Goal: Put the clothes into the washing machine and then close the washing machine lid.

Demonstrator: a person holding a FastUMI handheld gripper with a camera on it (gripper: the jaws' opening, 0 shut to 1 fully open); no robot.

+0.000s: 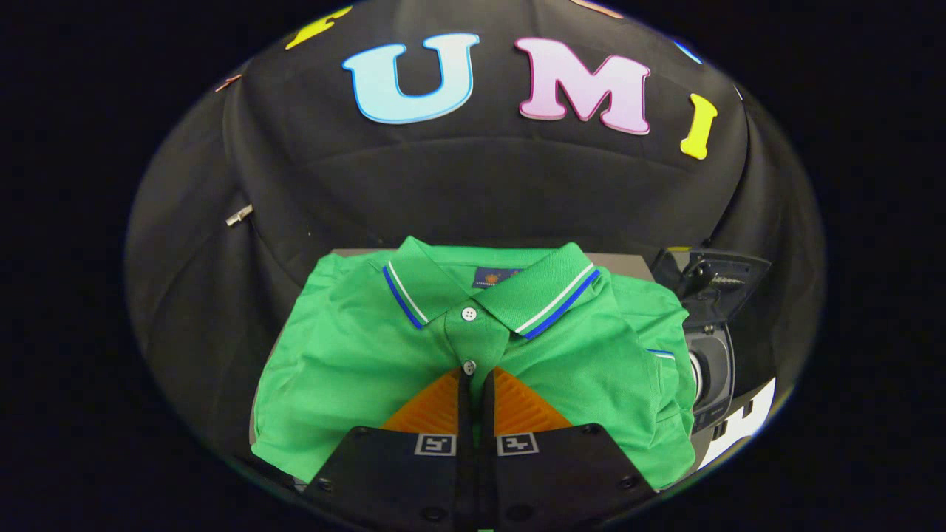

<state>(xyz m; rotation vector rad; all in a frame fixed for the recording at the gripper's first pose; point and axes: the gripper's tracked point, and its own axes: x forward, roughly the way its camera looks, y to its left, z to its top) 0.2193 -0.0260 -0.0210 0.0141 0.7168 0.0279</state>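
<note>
Green and neatly folded, a polo shirt with a blue-and-white trimmed collar lies flat on a grey surface, buttoned placket toward the gripper. Its fingers are drawn almost together over the shirt's front, just below the lower button, though whether they pinch any fabric cannot be told. Just beside the shirt stands the dark washing machine, lid raised.

No writing can be read with any certainty. The green polo shirt has a small dark neck label inside its collar, bearing what may be a small emblem, too blurred to make out. Each finger of the gripper carries a square coded marker, not lettering.
</note>
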